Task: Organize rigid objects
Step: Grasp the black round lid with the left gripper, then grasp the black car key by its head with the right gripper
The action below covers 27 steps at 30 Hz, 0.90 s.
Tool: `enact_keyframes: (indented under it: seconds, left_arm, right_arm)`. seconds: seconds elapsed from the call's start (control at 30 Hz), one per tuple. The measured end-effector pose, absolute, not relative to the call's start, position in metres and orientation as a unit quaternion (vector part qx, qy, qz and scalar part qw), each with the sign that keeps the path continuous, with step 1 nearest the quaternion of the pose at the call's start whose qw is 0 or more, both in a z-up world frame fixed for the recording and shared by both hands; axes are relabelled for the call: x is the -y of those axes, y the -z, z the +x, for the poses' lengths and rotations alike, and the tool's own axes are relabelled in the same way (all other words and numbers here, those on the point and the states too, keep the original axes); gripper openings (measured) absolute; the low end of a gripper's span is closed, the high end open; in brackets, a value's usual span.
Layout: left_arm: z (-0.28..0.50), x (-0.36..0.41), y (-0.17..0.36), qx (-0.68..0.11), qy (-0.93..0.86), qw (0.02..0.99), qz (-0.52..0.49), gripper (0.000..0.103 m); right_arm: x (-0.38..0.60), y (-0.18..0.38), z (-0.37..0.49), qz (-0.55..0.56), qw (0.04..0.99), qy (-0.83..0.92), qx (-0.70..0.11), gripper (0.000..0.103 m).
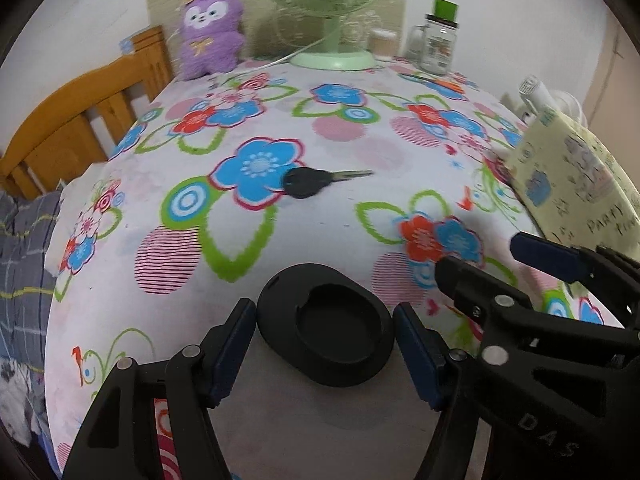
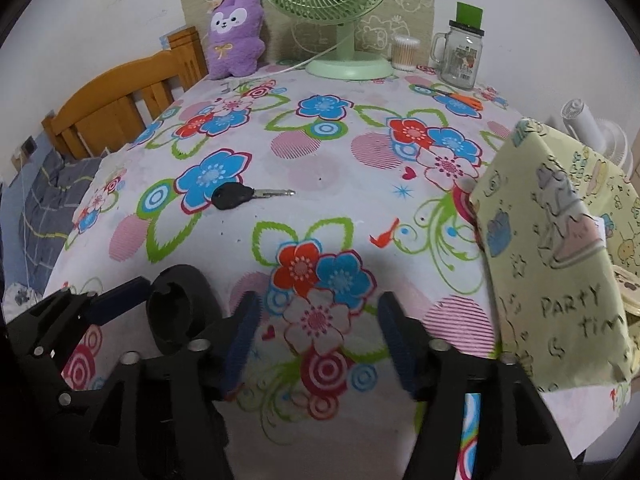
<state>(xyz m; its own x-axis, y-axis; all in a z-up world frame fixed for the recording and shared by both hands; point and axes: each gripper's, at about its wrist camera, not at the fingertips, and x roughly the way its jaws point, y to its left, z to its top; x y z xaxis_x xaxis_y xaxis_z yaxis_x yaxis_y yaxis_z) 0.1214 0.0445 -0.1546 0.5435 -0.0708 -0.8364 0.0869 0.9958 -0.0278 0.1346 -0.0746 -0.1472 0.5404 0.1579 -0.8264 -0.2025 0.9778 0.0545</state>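
Observation:
A black oval holder with a round recess (image 1: 325,325) lies on the flowered tablecloth between the fingers of my left gripper (image 1: 325,354). The jaws stand open on either side of it, close to its edges. A key with a black head (image 1: 310,182) lies further back near the table's middle; it also shows in the right wrist view (image 2: 236,196). My right gripper (image 2: 316,344) is open and empty over the cloth, to the right of the holder (image 2: 180,312). It shows in the left wrist view (image 1: 496,268) at the right.
A pale yellow "party time" box (image 2: 560,272) stands at the right edge. At the back stand a green fan (image 2: 344,20), a purple plush (image 2: 236,36), a cotton swab tub (image 2: 405,53) and a glass jar mug (image 2: 460,56). Orange scissors (image 2: 460,98) lie near the jar. A wooden headboard (image 2: 120,108) is at the left.

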Motion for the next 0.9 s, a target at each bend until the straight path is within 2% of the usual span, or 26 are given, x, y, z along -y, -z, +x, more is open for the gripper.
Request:
enact_keyframes:
  seconds: [0.9]
  left_arm:
    - [0.171, -0.084, 0.157, -0.483, 0.033, 0.875, 0.026, 0.072]
  right_arm:
    - [0.014, 0.154, 0.201, -0.085, 0.866, -0.161, -0.465, 0.068]
